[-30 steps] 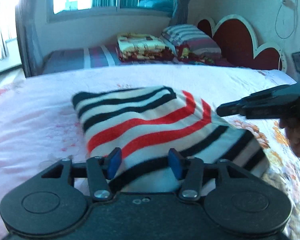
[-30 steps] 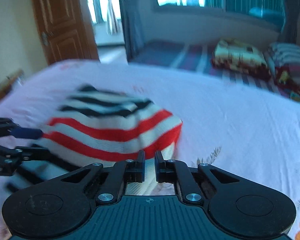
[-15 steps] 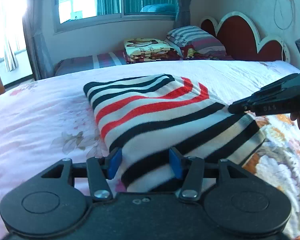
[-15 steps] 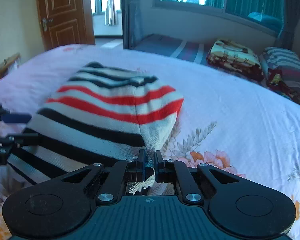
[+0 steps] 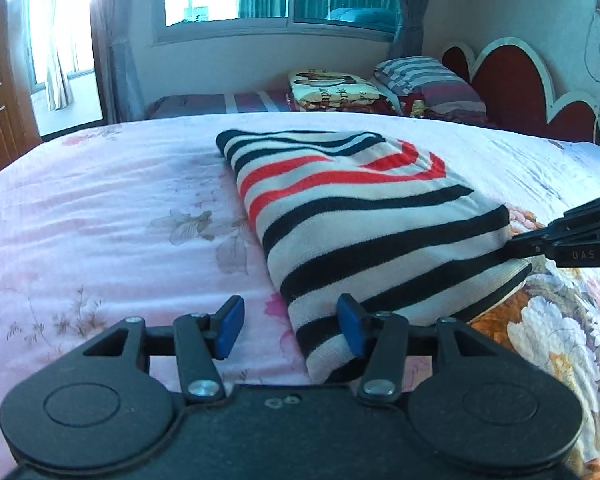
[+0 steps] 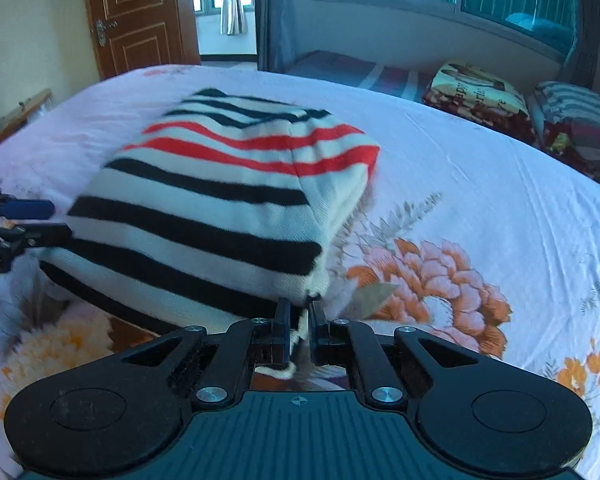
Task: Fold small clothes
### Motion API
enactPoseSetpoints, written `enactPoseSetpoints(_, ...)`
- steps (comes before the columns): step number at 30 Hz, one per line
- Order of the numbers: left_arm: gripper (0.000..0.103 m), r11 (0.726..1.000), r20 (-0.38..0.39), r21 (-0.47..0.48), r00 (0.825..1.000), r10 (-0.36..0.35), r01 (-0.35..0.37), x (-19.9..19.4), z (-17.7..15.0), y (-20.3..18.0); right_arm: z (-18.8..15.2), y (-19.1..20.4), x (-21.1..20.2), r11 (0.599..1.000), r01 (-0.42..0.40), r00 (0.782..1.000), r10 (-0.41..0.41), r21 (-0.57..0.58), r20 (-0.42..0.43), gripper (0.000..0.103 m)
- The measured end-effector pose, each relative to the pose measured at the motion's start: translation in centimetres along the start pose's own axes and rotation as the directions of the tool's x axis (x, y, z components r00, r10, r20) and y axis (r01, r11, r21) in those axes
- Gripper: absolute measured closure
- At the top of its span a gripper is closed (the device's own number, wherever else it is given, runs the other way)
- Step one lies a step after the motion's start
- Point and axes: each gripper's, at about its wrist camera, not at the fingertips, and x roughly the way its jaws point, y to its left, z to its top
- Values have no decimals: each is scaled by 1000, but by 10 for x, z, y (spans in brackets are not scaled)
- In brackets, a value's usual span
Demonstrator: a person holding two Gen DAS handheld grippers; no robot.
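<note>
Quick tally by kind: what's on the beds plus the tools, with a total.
Striped sweater: 1
Folded printed blanket: 1
Striped pillow: 1
Tools: 2, the left tool open, the right tool shut on the sweater's edge
Total: 5

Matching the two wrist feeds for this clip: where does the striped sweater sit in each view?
Left wrist: the striped sweater runs from centre to lower right, its near corner by the open left gripper.
Right wrist: it fills the centre-left, one corner pinched in the shut right gripper.
Shared landmark: the folded yellow blanket on the far bed under the window.
</note>
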Motion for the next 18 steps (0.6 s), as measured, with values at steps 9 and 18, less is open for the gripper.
enactPoseSetpoints(9, 27, 990, 118, -92, 986, 117, -106, -55, 3, -27, -15, -4, -72, 974, 76, 971, -121, 212, 208, 0)
enactPoseSetpoints(18, 1, 965, 264, -180, 936, 234, -190, -134, -32, -82, -57, 3, -134, 963, -39, 972, -26, 266, 235, 60)
